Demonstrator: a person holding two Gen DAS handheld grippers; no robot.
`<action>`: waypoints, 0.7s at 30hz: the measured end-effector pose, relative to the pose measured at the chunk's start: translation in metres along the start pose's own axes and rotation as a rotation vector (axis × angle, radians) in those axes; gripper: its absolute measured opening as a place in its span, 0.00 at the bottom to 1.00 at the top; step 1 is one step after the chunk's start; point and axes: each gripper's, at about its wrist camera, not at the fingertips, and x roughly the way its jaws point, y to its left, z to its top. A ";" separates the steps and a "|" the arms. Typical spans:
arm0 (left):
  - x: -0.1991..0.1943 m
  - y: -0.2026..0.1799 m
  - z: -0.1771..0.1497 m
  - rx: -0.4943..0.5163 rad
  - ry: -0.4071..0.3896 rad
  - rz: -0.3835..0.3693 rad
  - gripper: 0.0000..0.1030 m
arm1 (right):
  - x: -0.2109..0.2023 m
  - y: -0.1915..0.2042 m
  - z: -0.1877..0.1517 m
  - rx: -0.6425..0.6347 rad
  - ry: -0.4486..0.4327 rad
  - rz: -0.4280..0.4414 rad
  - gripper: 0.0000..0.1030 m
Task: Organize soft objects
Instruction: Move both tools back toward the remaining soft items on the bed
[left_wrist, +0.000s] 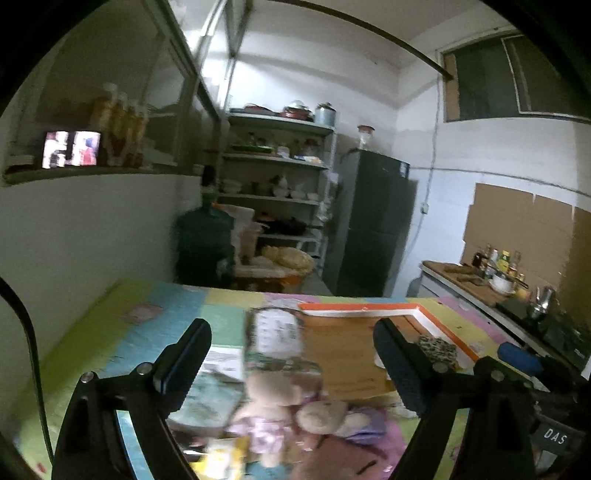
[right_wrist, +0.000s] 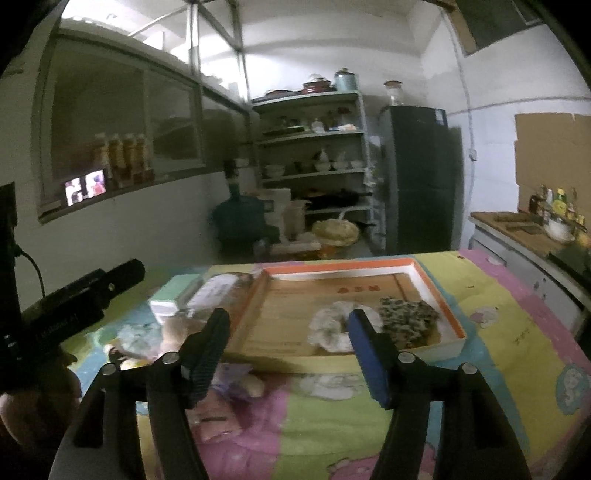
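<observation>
Both grippers, left (left_wrist: 291, 365) and right (right_wrist: 288, 354), stand apart, holding nothing. Two scrunchies (right_wrist: 369, 325) already lie in the tray (right_wrist: 436, 284); the bears (left_wrist: 295, 410) remain outside, awaiting sorting.

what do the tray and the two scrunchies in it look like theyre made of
Tray: probably cardboard, matte, with thin folded white walls and an orange rim. White scrunchie: soft gathered fabric, puffy folds. Dark patterned scrunchie: likely printed cloth, speckled and ruffled; blur hides the weave.

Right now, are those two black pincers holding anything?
No. The left gripper and right gripper both stand open and empty above the table; the soft toys lie loose on the cloth.
</observation>
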 end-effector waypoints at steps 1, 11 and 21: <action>-0.006 0.006 0.002 -0.002 -0.007 0.011 0.87 | 0.000 0.003 0.001 -0.006 0.000 0.007 0.73; -0.051 0.056 0.008 -0.019 -0.045 0.074 0.87 | -0.010 0.059 0.000 -0.097 -0.007 0.119 0.73; -0.071 0.098 -0.011 -0.061 -0.035 0.085 0.87 | -0.005 0.101 -0.019 -0.155 0.045 0.204 0.73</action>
